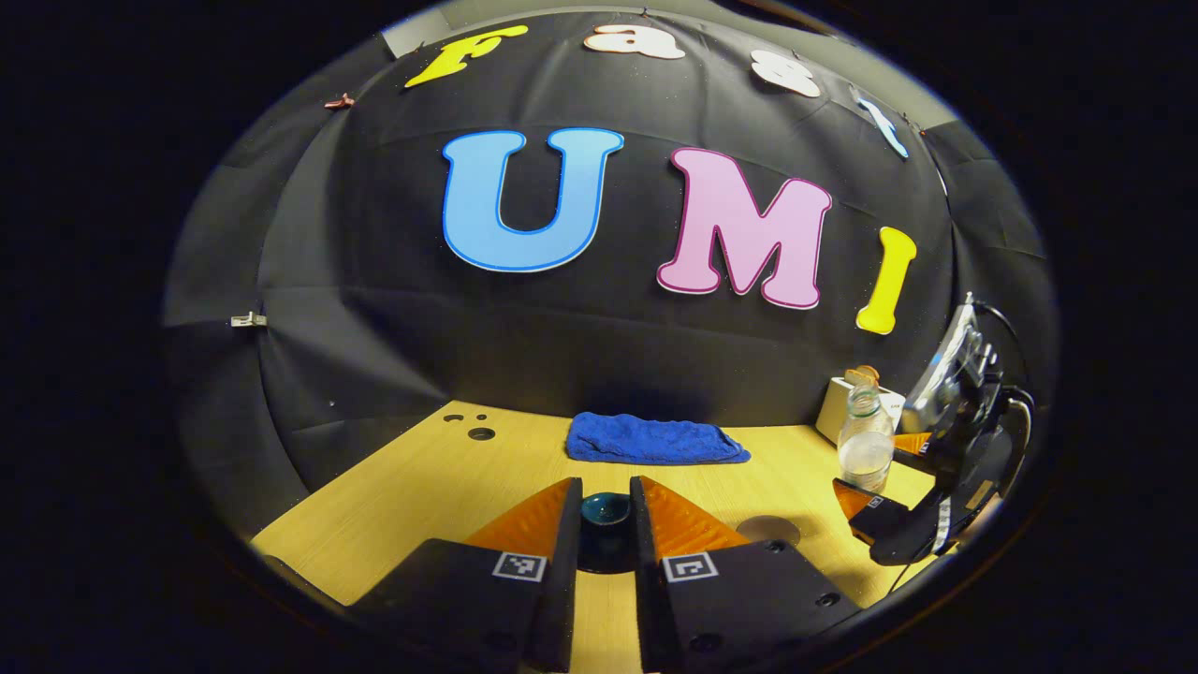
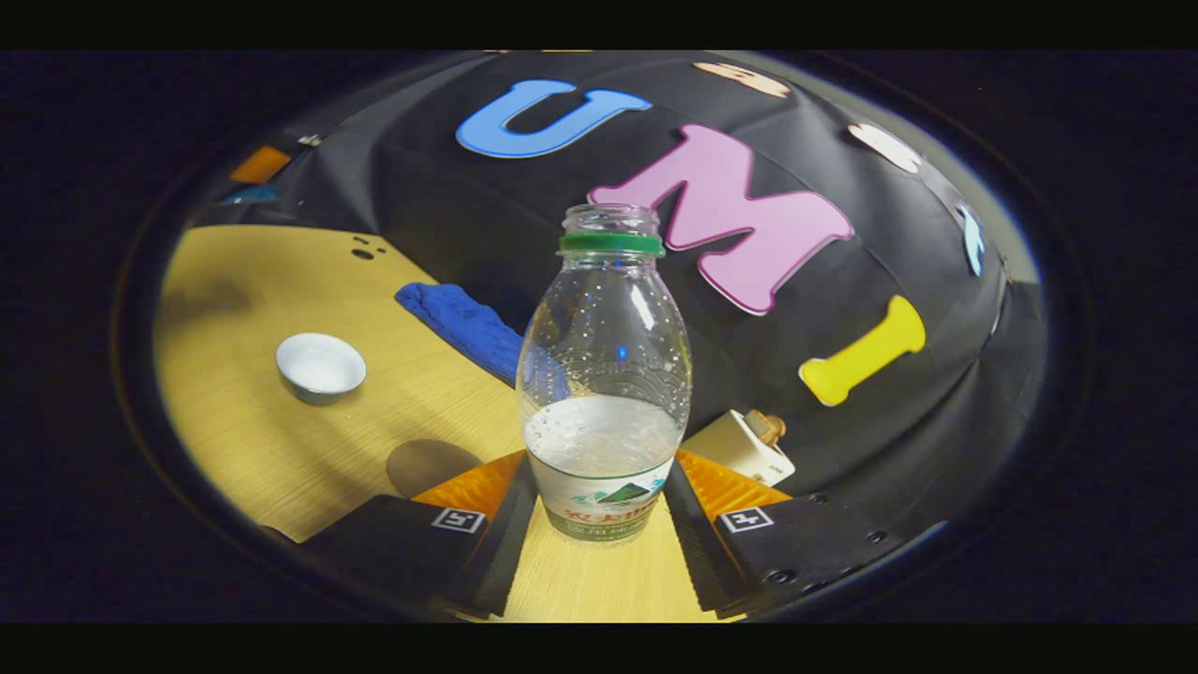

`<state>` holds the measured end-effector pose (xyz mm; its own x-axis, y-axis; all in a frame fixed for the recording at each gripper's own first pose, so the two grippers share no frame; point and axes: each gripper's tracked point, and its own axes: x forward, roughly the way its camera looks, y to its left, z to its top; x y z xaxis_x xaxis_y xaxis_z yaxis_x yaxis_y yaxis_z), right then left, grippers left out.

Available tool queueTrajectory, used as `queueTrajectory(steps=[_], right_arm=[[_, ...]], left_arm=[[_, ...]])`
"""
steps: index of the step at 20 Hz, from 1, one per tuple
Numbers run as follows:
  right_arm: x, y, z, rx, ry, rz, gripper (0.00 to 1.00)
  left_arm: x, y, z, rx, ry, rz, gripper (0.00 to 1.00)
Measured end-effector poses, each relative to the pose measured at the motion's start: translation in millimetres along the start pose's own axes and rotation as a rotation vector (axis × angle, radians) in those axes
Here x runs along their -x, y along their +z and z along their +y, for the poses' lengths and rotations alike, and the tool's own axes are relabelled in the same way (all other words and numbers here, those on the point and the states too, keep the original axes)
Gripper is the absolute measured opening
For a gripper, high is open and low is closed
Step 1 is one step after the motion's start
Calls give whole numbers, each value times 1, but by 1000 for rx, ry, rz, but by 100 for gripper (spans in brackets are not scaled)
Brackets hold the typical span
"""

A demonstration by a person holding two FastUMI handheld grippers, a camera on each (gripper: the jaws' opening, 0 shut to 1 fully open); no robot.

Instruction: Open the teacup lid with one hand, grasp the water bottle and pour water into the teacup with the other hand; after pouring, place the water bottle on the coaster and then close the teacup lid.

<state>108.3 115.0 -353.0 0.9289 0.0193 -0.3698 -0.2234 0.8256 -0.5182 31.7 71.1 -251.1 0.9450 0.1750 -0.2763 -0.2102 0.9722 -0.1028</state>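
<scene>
On the wooden table (image 2: 281,440) I count one water bottle (image 2: 604,393), one white teacup (image 2: 320,366), one round coaster (image 2: 430,465), one blue towel (image 1: 655,438) and one white box (image 2: 739,447). Between the left gripper (image 1: 606,510) fingers sits the dark lid (image 1: 605,511), pinched close on both sides. Over at the right gripper (image 2: 599,510), the bottle stands upright and uncapped, clasped low around its label, with the teacup well off to its left.

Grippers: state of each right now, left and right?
Left gripper: shut on the teacup lid.
Right gripper: shut on the water bottle, which is uncapped and partly full.
</scene>
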Motion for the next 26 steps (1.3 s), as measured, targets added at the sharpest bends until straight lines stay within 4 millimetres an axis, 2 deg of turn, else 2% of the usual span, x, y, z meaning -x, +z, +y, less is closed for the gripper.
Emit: queueTrajectory(steps=[2,5,12,15,17,22,26], right_arm=[[-6,8,8,103,-6,-3,75],[-15,11,20,243,-2,-3,75],[-26,15,38,567,-16,-10,75],[-38,15,40,630,-8,-6,72],[-44,13,41,656,-4,2,75],[-47,9,44,746,-1,4,75],[-46,11,55,839,-7,-29,75]], left_arm=[[4,0,7,1,5,1,31],[8,2,18,-6,19,-3,31],[15,1,28,7,30,6,31],[16,1,30,4,31,8,30],[17,0,31,6,32,9,31],[20,-1,34,10,37,10,31],[21,-1,37,6,44,14,31]])
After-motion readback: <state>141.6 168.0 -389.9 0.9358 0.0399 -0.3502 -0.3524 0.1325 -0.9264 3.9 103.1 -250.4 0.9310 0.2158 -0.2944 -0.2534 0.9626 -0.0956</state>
